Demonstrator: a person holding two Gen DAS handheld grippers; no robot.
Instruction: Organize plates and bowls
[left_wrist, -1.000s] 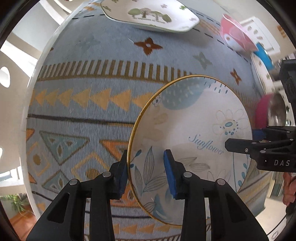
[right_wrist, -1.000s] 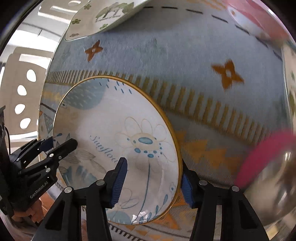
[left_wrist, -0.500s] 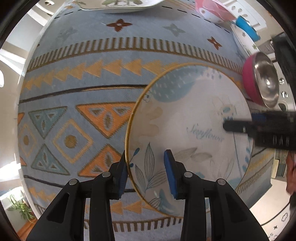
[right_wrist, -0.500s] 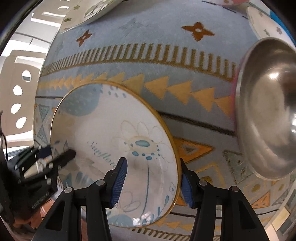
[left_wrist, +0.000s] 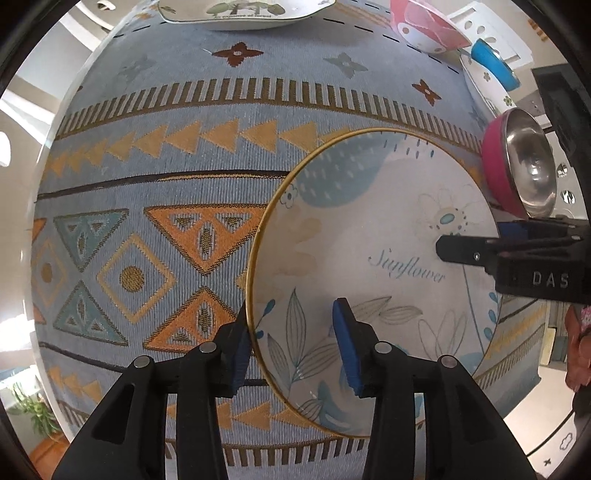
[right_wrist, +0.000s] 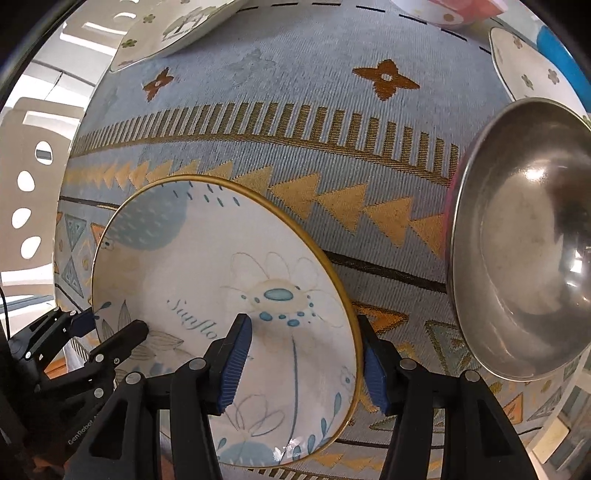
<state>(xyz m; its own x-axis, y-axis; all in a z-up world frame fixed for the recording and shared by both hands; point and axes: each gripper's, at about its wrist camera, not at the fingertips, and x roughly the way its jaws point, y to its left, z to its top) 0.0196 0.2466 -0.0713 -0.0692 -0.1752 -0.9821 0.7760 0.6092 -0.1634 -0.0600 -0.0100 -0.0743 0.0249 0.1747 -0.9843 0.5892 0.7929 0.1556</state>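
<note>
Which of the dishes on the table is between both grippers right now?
The gold-rimmed Sunflower plate: the left gripper and right gripper straddle its opposite edges. The steel bowl and tree-print plate sit apart.

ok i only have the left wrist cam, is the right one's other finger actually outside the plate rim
observer: yes. In the right wrist view the right gripper straddles the rim of the sunflower plate, one finger over its face and the other outside the gold edge.
operator: is the steel bowl touching the plate
observer: no. The steel bowl sits apart, and a strip of patterned cloth shows between them.
operator: anything in the bowl
observer: it looks bare inside, with only reflections.
</note>
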